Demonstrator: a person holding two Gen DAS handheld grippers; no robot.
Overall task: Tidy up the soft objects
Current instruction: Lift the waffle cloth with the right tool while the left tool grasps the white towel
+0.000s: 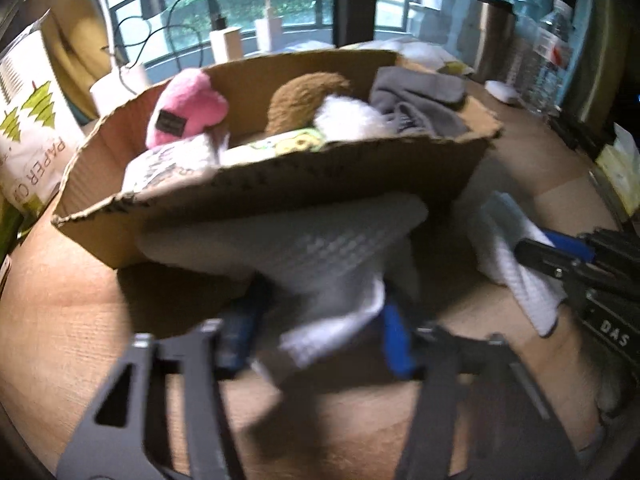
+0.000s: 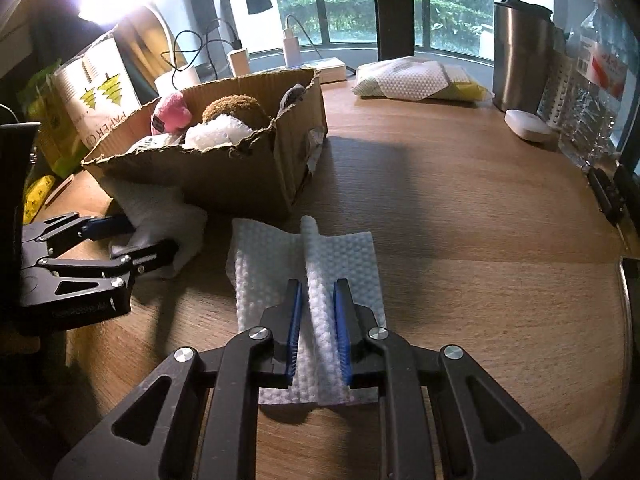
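Right gripper (image 2: 316, 334): clenched on a raised ridge of the flat cloth (image 2: 276, 264), pinched between the blue pads.
Left gripper (image 1: 316, 338): grasping a bunched white cloth (image 1: 320, 256) just in front of the box (image 1: 288, 188).
Box: holds pink plush (image 1: 188, 108), brown plush (image 1: 304, 96), grey cloth (image 1: 420, 100).
Table (image 2: 460, 220): wood.

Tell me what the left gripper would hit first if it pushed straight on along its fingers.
The left gripper is already closed on a white textured cloth. Straight beyond it stands the near wall of the torn brown cardboard box, probably next, though blur leaves the depth uncertain.
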